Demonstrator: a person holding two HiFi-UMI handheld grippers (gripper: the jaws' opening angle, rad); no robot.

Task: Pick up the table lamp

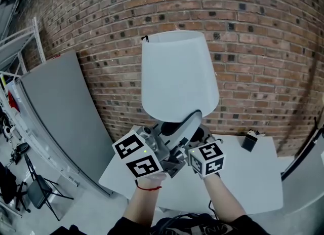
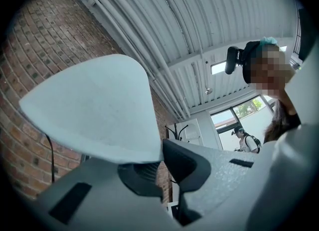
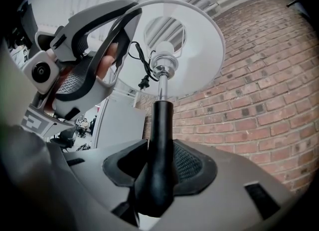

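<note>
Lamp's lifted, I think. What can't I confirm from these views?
Lamp base: hidden behind the marker cubes in head view, under the right claw in its view.
Stem: blocked by the lampshade in left claw view.
Black item on table: too small to identify.

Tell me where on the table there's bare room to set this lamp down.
The widest bare stretch of the table is on the right, between the table lamp and the small black object by the brick wall. The left corner near the grey panel looks bare. Under the lamp the top is hidden.
</note>
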